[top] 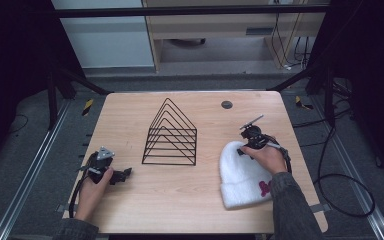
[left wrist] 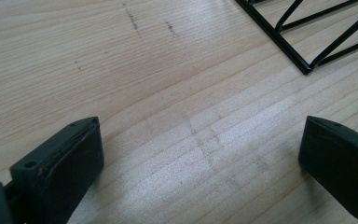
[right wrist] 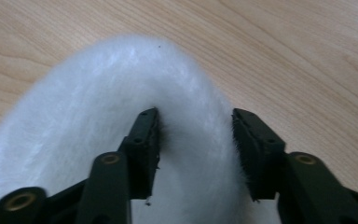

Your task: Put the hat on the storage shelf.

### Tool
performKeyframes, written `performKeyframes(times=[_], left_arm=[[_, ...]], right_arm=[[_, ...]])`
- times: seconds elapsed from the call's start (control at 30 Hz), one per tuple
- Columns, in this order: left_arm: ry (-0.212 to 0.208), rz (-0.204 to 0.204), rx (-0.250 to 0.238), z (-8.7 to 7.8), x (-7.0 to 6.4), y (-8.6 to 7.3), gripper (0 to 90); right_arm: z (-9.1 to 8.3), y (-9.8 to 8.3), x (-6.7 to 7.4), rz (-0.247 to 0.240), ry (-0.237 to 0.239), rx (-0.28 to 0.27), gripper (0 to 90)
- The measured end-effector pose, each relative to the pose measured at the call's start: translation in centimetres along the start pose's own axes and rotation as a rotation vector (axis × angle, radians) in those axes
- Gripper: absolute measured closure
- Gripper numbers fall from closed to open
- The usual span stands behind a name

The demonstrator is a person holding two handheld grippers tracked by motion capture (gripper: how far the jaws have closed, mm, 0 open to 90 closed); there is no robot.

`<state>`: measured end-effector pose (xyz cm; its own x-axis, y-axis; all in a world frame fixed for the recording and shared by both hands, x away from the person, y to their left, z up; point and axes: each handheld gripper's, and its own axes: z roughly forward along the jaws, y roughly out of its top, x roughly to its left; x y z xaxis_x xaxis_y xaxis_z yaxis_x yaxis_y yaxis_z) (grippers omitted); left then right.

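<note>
White fuzzy beanie (top: 244, 176) is lying flat on the near right part of the light wood surface (top: 180, 195), with a dark red mark near its cuff that you can only make out from the high view. The right hand (top: 269, 157) has its hand-held gripper (top: 246, 145) down on the far edge of the hat. The right gripper view is way more useful here: its jaws straddle a fold of the fluffy knit (right wrist: 121, 107), one jaw pressed into the fuzz and the other at the outer edge, still partly spread, so it's bracketing the hat and not clenched on it yet.

Over on the near left, the left hand (top: 92, 187) holds the other hand-held gripper (top: 122, 174) low over bare wood, pointing right. From above you can't really judge the jaws, but the left gripper view shows them spread wide, released, nothing between them except scuffed wood grain.

A black wire file rack (top: 170, 135) with triangular dividers stands in the middle of the surface, between the two hands and apart from both. The left gripper view catches just its near corner (left wrist: 303, 46) at the top right. There's also a small dark round cap (top: 226, 104) near the far edge.
</note>
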<state>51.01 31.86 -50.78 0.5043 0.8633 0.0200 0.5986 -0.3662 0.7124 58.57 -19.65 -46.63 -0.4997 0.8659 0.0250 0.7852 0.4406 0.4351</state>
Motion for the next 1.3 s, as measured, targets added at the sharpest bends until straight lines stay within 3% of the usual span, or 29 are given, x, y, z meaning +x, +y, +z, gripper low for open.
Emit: performKeyframes(times=[0.1,0.13,0.2,0.37,0.53,0.6,0.63,0.73,0.8,0.83,0.87,0.9,0.93,1.0,1.17,1.23,1.3], left_arm=[[0.000,0.000,0.000,0.0,0.0,0.0,0.0],[0.000,0.000,0.000,0.0,0.0,0.0,0.0],[0.000,0.000,0.000,0.0,0.0,0.0,0.0],[0.000,0.000,0.000,0.0,0.0,0.0,0.0],[0.001,0.002,-0.001,0.0,0.0,0.0,0.0],[0.002,0.002,-0.001,0.0,-0.1,0.0,0.0],[0.002,0.002,-0.001,0.0,-0.1,0.0,0.0],[0.016,0.012,-0.005,-0.1,-0.1,0.0,0.3],[0.053,0.025,-0.032,-0.5,-0.3,0.1,3.8],[0.062,0.032,-0.071,-1.1,-0.4,0.4,3.5],[0.062,0.032,-0.071,-1.1,-0.4,0.4,3.6],[0.061,0.029,-0.137,-1.9,-0.5,0.6,4.0],[0.061,0.029,-0.137,-1.9,-0.5,0.6,3.9],[0.044,0.028,-0.222,-3.1,-0.5,1.0,4.0],[0.037,0.043,-0.256,-4.9,-0.7,2.4,4.7],[0.026,0.058,-0.263,-6.3,-1.0,4.1,4.7],[0.023,0.070,-0.259,-6.8,-1.2,4.8,4.6]], right_arm=[[0.0,-0.1,0.1,0.015,0.014,0.003,64.8],[0.1,-0.2,0.2,0.004,0.015,-0.002,72.6],[0.0,-0.3,0.2,-0.004,0.020,-0.009,78.0],[-0.7,-0.6,0.3,-0.006,0.022,-0.045,82.6],[-3.3,-1.2,0.7,-0.001,0.024,-0.155,83.1],[-5.2,-1.8,1.3,-0.021,0.018,-0.215,83.2],[-5.2,-1.8,1.3,-0.021,0.018,-0.215,83.2],[-7.2,-2.7,2.1,-0.044,0.012,-0.295,83.3],[-8.6,-3.4,2.8,-0.051,0.015,-0.350,83.3],[-10.1,-4.1,3.6,-0.058,0.020,-0.403,83.3],[-10.1,-4.1,3.6,-0.058,0.020,-0.403,83.3],[-11.4,-4.6,4.3,-0.067,0.020,-0.446,83.3],[-11.4,-4.6,4.3,-0.067,0.020,-0.446,83.3],[-13.0,-5.1,5.1,-0.089,0.012,-0.500,83.4],[-15.3,-5.2,6.1,-0.104,0.014,-0.574,83.4],[-16.6,-4.9,6.7,-0.112,0.013,-0.616,83.4],[-16.9,-4.7,6.9,-0.119,0.007,-0.625,83.4]])
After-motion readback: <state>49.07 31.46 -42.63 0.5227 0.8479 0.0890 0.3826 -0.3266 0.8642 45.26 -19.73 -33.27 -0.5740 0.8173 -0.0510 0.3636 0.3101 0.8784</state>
